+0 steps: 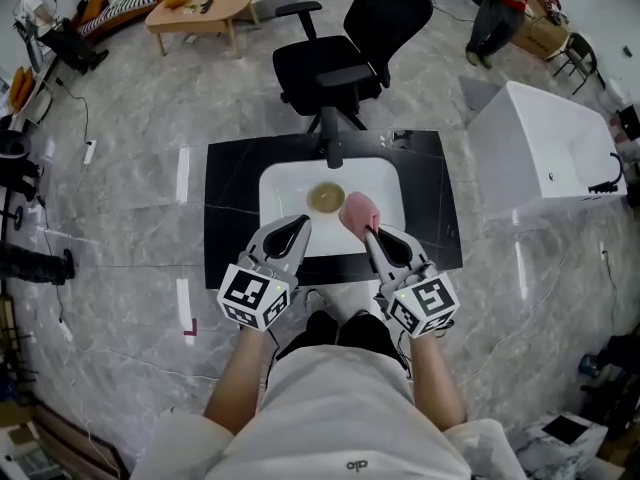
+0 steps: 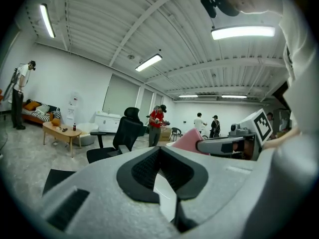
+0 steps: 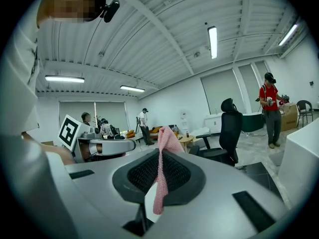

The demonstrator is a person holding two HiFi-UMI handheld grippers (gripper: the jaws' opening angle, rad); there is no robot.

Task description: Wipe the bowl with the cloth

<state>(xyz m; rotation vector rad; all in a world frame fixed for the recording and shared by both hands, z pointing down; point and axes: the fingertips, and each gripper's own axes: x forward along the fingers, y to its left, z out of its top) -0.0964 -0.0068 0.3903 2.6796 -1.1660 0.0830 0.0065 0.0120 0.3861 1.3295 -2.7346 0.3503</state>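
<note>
A small tan bowl (image 1: 326,198) sits on a white tray (image 1: 285,183) on the black table (image 1: 225,208). My right gripper (image 1: 368,230) is shut on a pink cloth (image 1: 358,210), which bunches just right of the bowl. In the right gripper view the cloth (image 3: 162,176) hangs pinched between the closed jaws of the gripper (image 3: 160,156). My left gripper (image 1: 303,223) is shut and holds nothing, its tip just short of the bowl, near the tray's front edge. In the left gripper view its jaws (image 2: 159,151) meet, with the cloth (image 2: 187,139) off to the right.
A black office chair (image 1: 340,58) stands right behind the table. A white tub-like box (image 1: 545,148) is on the floor to the right. A wooden coffee table (image 1: 200,13) and a person in red (image 1: 505,3) are far off.
</note>
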